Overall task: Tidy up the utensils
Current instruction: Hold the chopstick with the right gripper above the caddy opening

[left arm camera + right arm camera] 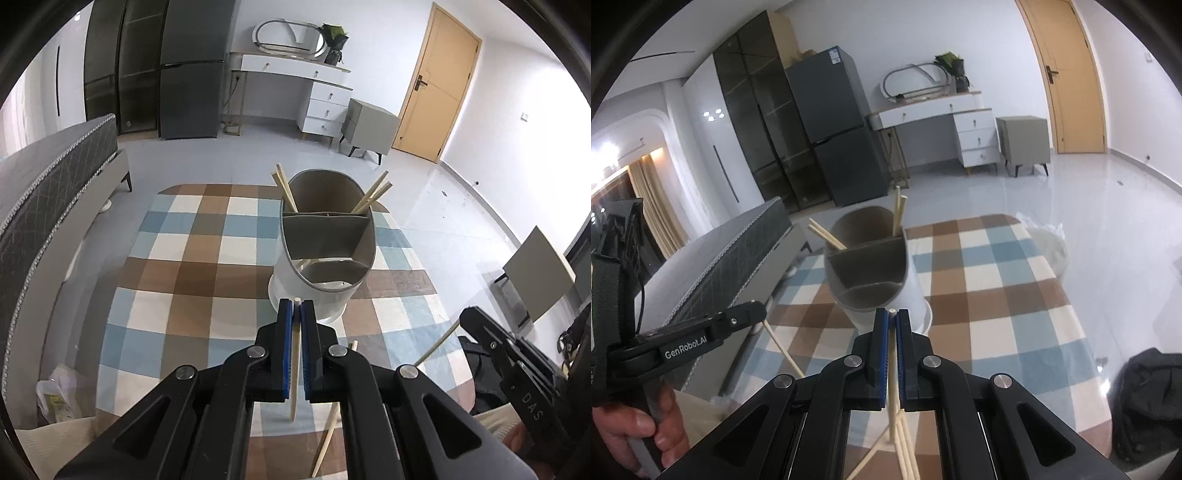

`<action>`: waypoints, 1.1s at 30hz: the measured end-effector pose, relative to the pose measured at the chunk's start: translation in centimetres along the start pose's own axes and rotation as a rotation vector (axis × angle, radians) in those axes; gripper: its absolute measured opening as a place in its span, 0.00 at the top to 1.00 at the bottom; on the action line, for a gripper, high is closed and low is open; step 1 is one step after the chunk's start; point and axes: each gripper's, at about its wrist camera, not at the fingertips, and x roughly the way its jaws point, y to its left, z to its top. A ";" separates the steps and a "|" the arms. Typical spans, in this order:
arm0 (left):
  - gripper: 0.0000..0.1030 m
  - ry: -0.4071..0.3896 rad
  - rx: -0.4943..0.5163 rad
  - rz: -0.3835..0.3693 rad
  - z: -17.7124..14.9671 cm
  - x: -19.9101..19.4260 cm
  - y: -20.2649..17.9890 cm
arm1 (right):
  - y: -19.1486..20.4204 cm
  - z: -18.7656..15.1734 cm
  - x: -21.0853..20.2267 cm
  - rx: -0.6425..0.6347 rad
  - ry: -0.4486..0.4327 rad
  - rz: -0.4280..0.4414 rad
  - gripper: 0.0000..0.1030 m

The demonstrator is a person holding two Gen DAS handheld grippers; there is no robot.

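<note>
A grey and white utensil holder [325,243] with several compartments stands on the checked tablecloth [192,280]; several wooden chopsticks [371,195] lean in its far compartment. My left gripper [296,306] is shut on one chopstick [295,365], just short of the holder's near rim. In the right wrist view the holder [871,269] sits ahead, and my right gripper [892,314] is shut on another chopstick [894,384]. The left gripper [753,312] shows at that view's left, its chopstick [783,350] slanting down. More loose chopsticks [327,439] lie on the cloth near me.
The table ends in a rounded far edge [207,186]. A dark mattress edge [48,192] runs along the left. A black bag [1148,402] sits at the right. A fridge [834,125], a white dresser [317,99] and a door [439,81] stand far behind.
</note>
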 end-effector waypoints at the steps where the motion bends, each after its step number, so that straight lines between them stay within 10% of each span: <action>1: 1.00 0.002 0.005 -0.006 0.0 -0.2 -0.1 | 0.2 0.0 -0.2 0.000 -0.003 0.000 0.97; 33: 1.00 -0.096 0.017 -0.134 7.4 -7.1 -1.8 | 1.3 6.6 -2.4 0.004 -0.132 -0.003 0.97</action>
